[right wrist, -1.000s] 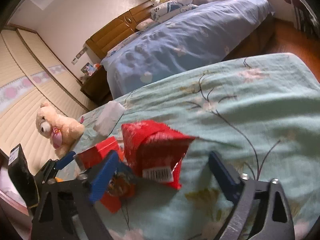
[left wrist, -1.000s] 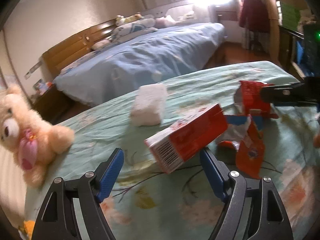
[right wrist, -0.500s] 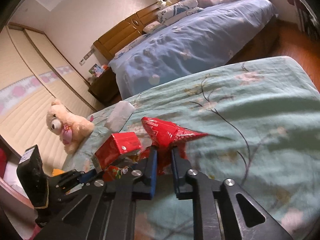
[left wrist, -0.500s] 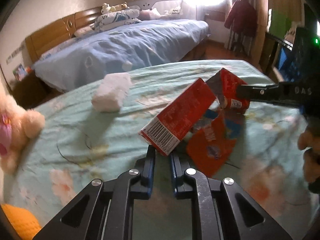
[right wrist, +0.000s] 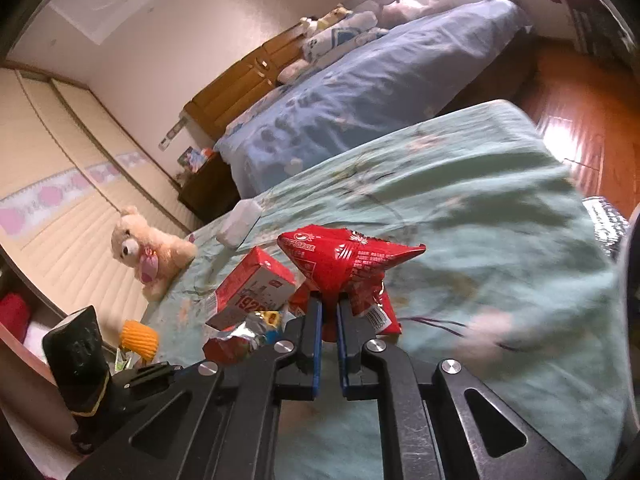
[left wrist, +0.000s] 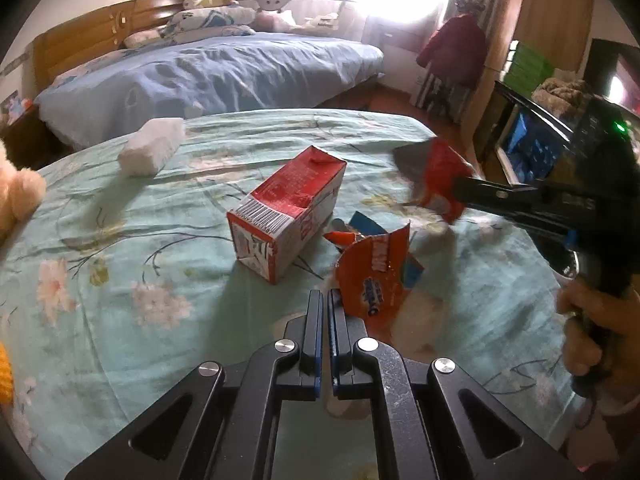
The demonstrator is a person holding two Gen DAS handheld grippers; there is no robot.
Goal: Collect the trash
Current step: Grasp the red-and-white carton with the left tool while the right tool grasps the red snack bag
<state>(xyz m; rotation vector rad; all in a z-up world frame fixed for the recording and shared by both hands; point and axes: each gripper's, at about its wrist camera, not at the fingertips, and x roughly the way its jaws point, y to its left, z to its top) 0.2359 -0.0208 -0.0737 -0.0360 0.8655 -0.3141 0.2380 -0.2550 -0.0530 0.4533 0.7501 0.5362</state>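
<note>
Right gripper (right wrist: 328, 300) clenching the red snack bag (right wrist: 344, 264), blurred; left gripper (left wrist: 325, 300) pinching the torn orange wrapper (left wrist: 374, 280); carton (left wrist: 288, 212) lying closed.

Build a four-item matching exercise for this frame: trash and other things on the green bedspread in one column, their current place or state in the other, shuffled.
Things:
1. red snack bag
2. red carton
3. white tissue pack
4. teddy bear

States:
A. lying free on the bedspread, barcode end toward the left wrist camera
B. sitting at the bedspread's edge beside the wardrobe doors
C. pinched in the right hand-held gripper
D. lying alone, farther back toward the blue bed

Pairs: 1-C, 2-A, 3-D, 4-B
</note>
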